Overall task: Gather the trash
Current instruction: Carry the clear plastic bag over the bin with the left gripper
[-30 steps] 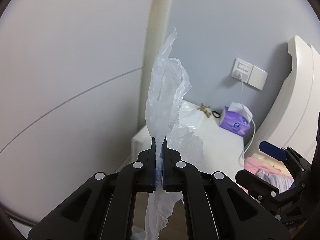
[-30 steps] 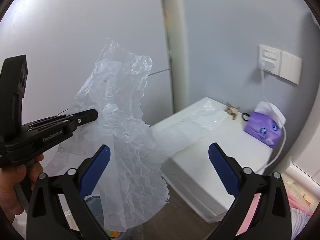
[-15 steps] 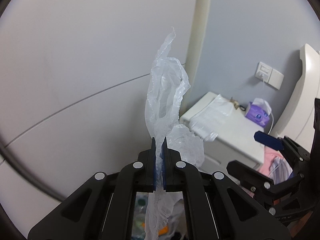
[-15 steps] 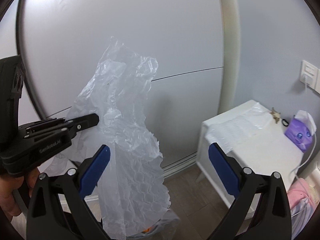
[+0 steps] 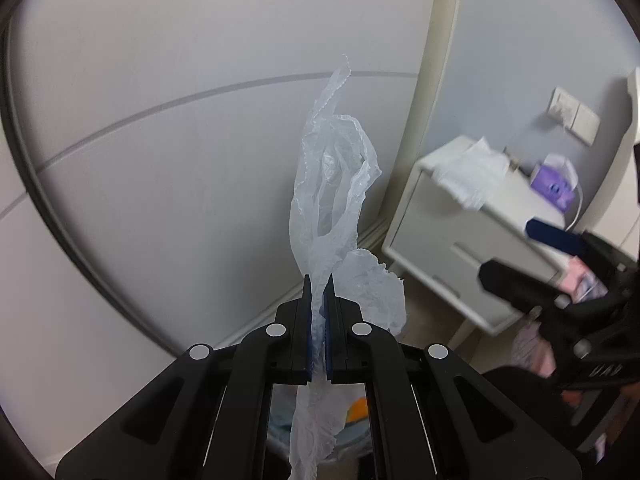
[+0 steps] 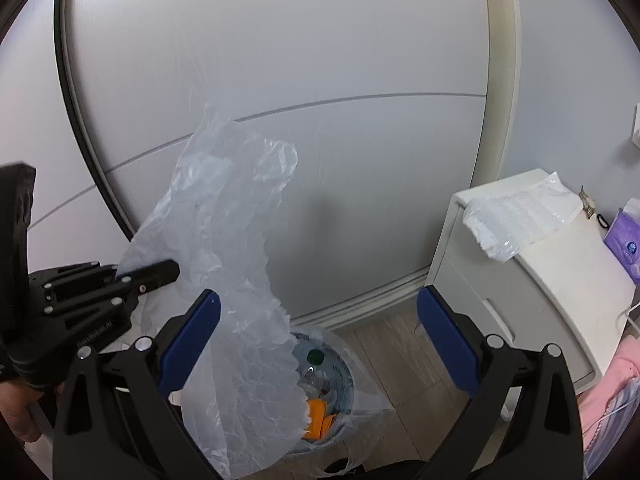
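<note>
Left wrist view: the left gripper (image 5: pixel 318 296) is closed on the plastic sheet (image 5: pixel 332 200); its long axis is upright.
Right wrist view: the right gripper (image 6: pixel 320 332) is held wide open, empty; the bin (image 6: pixel 340 364) is seen below the sheet, nearer the left gripper.

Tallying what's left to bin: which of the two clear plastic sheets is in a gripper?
The crumpled sheet above the bin, pinched in the left gripper. The other sheet lies loose on the white cabinet.
</note>
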A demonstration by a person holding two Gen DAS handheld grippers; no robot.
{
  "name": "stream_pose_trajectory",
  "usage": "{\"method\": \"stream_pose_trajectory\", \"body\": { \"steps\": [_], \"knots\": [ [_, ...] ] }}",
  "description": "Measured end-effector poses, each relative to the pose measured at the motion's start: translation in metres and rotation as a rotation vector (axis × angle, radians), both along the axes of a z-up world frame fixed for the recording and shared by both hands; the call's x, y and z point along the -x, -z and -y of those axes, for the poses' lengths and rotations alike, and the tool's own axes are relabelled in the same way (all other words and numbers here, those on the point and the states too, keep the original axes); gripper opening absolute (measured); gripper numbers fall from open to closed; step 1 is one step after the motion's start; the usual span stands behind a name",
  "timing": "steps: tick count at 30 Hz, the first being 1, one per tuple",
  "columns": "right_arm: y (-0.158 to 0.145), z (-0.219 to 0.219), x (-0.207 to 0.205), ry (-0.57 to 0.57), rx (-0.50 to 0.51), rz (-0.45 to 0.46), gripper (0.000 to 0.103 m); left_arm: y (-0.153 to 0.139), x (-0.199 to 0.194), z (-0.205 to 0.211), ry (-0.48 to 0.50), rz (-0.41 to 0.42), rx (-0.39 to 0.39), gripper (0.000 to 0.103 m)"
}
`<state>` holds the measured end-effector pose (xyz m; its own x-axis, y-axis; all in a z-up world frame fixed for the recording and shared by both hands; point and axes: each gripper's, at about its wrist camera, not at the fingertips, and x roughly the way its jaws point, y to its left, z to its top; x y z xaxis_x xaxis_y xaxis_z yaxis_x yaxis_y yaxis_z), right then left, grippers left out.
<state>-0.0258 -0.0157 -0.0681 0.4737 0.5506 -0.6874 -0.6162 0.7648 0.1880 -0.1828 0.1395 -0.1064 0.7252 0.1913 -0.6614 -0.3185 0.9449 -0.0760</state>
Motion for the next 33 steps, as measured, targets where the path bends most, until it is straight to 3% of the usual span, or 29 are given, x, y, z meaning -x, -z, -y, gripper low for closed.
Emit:
{"method": "stream_pose_trajectory", "body": {
  "steps": [8,20,33],
  "knots": [
    [0.029,-0.011,0.003,-0.019,0.043,-0.04,0.096,0.057,0.002,-0.013,-0.026,-0.097,0.035,0.003],
    [0.108,-0.021,0.001,-0.014,0.114,-0.157,0.096,0.143,-0.008,-0.028,-0.063,-0.25,0.096,0.003],
    [0.144,-0.034,-0.015,-0.034,0.143,-0.185,0.096,0.24,-0.042,-0.032,-0.067,-0.45,0.154,0.003]
  ]
}}
